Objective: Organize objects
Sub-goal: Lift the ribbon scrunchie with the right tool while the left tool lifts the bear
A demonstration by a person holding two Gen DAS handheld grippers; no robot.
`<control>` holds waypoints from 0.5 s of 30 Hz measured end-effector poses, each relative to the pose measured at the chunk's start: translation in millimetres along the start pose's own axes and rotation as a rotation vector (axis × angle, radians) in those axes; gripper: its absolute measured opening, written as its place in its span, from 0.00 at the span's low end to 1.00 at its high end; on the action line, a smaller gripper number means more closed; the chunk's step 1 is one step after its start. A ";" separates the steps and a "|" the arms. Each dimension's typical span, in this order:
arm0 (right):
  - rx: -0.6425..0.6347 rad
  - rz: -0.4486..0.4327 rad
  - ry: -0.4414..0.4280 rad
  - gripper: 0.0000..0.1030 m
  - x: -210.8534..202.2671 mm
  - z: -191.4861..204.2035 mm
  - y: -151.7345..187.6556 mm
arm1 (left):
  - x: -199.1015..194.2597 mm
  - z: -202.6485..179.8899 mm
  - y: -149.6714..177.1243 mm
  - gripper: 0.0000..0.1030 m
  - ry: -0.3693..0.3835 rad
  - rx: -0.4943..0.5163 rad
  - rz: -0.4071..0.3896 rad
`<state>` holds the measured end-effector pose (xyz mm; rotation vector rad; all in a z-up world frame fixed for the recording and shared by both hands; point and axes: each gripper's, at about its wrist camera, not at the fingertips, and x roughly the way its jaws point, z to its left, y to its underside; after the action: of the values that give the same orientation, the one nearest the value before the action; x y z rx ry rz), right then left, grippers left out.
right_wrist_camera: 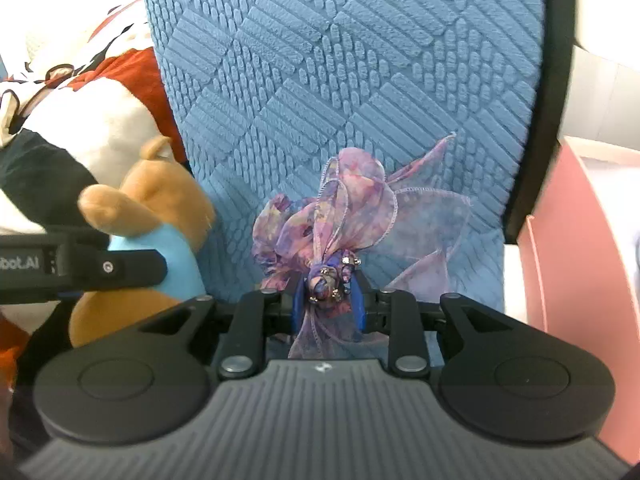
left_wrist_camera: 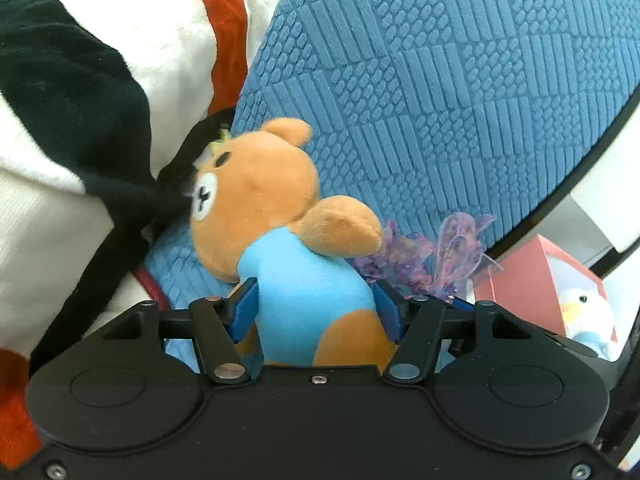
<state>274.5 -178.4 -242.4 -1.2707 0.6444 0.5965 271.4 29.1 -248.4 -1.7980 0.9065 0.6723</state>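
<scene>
A brown plush bear (left_wrist_camera: 256, 196) in a light blue shirt lies against a blue cushion, head to the left. My left gripper (left_wrist_camera: 316, 308) is shut on its blue body, one blue pad pressing each side. In the right wrist view the same bear (right_wrist_camera: 168, 200) shows at the left, with a black arm of the left gripper (right_wrist_camera: 120, 268) across it. A purple-pink ribbon bow (right_wrist_camera: 344, 208) with a beaded knot is pinched in my right gripper (right_wrist_camera: 328, 300), its loops fanning up in front of the cushion. The bow (left_wrist_camera: 420, 260) also shows just right of the bear.
A big blue textured cushion (left_wrist_camera: 440, 80) (right_wrist_camera: 340, 60) fills the background. A large white, black and red plush (left_wrist_camera: 80, 80) lies on the left. At the right stands a pink box (left_wrist_camera: 520, 272) (right_wrist_camera: 580, 240) with a pale blue bird plush (left_wrist_camera: 584, 312) inside.
</scene>
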 end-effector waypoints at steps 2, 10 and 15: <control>0.001 0.000 0.011 0.27 -8.6 -1.8 6.9 | -2.5 -3.2 4.0 0.55 -0.008 0.016 0.003; -0.007 -0.004 0.031 0.27 -42.4 -4.7 31.8 | -5.2 -13.6 19.9 0.54 -0.016 0.055 0.036; -0.001 -0.025 0.020 0.27 -75.1 -8.2 47.4 | -13.0 -11.9 32.8 0.55 -0.013 0.068 0.048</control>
<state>188.0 -181.0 -220.8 -1.2853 0.6440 0.5640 237.5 13.6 -250.8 -1.7144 0.9554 0.6750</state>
